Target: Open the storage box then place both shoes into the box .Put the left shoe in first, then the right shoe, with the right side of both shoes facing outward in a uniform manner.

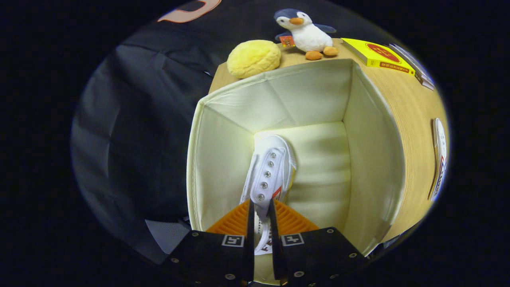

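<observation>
The gripper (261,211) clamps a white canvas shoe (267,171) with silver eyelets. It hangs inside the open cream fabric storage box (370,159).

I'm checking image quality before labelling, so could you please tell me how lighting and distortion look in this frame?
In the gripper view the fisheye bends the box walls and the table edge into curves; the box floor around the shoe is brightly lit and slightly washed out; the fingers, shut on the shoe, stay sharp; the penguin and yellow book beyond are clear, the cloth beside the box dark.
</observation>
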Action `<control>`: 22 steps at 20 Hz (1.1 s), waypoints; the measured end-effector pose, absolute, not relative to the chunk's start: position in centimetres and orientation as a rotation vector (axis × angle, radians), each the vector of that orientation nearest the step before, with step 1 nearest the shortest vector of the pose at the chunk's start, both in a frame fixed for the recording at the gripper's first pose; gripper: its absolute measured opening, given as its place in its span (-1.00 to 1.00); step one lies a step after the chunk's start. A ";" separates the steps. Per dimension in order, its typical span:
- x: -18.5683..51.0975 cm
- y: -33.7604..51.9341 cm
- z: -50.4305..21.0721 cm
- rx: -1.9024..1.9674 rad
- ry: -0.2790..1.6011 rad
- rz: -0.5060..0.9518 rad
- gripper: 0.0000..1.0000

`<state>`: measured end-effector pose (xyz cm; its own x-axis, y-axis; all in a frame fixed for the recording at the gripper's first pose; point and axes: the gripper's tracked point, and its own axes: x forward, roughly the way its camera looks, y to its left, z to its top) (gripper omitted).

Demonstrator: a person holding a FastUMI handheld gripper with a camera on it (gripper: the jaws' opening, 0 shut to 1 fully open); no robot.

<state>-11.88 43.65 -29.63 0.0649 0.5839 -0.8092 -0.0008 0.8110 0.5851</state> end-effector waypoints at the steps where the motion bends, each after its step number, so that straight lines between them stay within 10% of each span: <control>1: -11.6 43.5 -28.5 0.537 1.437 0.491 -0.51; 11: -7.1 25.2 -22.1 0.473 1.049 0.436 0.59; 22: -13.7 -0.7 -38.8 0.194 1.191 0.033 0.76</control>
